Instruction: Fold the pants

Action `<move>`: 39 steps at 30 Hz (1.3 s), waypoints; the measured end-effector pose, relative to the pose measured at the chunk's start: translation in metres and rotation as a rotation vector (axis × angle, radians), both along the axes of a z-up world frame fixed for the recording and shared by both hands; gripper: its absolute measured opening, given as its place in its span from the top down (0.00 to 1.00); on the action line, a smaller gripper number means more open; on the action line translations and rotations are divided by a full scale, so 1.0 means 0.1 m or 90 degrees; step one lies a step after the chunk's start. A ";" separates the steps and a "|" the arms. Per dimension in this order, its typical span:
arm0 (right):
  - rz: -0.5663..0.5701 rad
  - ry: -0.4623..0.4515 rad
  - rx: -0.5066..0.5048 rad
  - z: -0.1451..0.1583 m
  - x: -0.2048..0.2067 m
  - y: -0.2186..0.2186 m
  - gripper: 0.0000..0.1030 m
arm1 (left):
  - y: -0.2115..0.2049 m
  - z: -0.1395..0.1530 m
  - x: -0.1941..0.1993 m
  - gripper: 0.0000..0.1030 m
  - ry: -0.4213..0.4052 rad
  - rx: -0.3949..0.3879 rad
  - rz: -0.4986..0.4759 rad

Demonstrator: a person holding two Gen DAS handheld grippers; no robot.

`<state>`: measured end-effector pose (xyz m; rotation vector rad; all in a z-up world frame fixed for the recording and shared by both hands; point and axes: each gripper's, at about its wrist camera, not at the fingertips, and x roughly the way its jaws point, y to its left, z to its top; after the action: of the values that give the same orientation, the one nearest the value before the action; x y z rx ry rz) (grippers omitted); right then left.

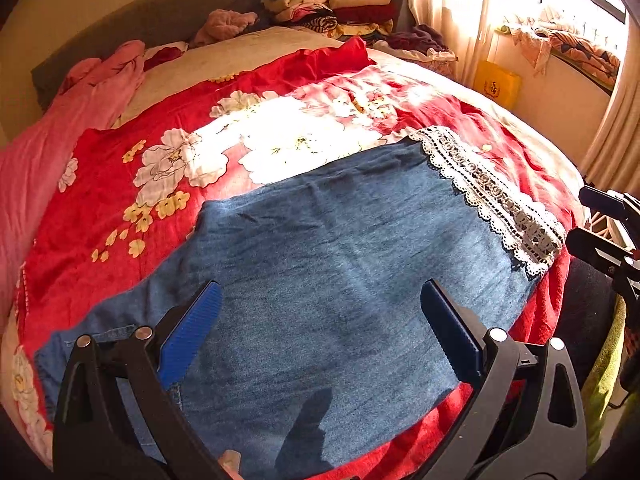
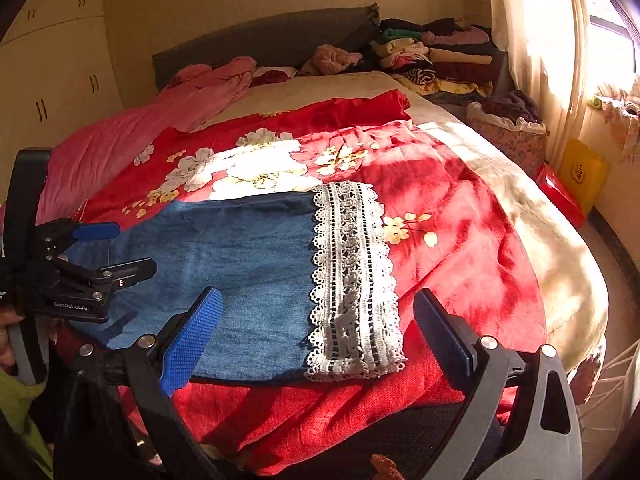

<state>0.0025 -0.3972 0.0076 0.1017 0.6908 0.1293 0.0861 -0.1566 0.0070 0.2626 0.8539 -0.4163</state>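
Observation:
Blue denim pants [image 1: 320, 264] lie flat on a red floral bedspread [image 1: 120, 200], with a white lace hem [image 1: 492, 196] at their right end. My left gripper [image 1: 320, 300] is open and empty, hovering over the near part of the denim. In the right wrist view the pants [image 2: 240, 264] lie left of centre with the lace hem [image 2: 352, 280] in the middle. My right gripper [image 2: 316, 312] is open and empty, just above the lace hem at the near bed edge. The left gripper [image 2: 116, 252] shows at the left there, open; the right gripper [image 1: 596, 220] shows at the right edge of the left wrist view.
A pink blanket [image 1: 60, 128] lies along the bed's left side. Stacks of folded clothes [image 1: 340, 4] sit at the head of the bed by the grey headboard [image 2: 260, 40]. A yellow bag [image 2: 580, 172] and curtains [image 2: 540, 40] stand at the right by the window.

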 end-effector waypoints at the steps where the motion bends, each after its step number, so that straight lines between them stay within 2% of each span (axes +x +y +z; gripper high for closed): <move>1: -0.005 0.000 0.004 0.00 0.00 -0.03 0.07 | -0.04 0.00 0.01 0.09 0.000 0.001 -0.003; 14: -0.043 0.016 0.038 -0.13 0.00 -0.25 0.07 | -0.53 0.01 0.34 0.09 -0.002 0.022 -0.056; 30: -0.039 0.057 0.049 -0.31 0.19 -0.20 0.07 | -1.10 -0.23 1.10 0.09 0.070 0.011 -0.142; 38: -0.028 0.075 0.056 -0.37 0.27 -0.17 0.07 | -1.30 -0.40 1.30 0.09 0.094 0.009 -0.176; 39: -0.026 0.078 0.057 -0.38 0.28 -0.16 0.07 | -1.31 -0.42 1.32 0.12 0.103 0.000 -0.182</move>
<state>0.0309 -0.4131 -0.0304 0.2108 0.8048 0.1155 0.2186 -0.2872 -0.0352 0.3557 0.9784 -0.7112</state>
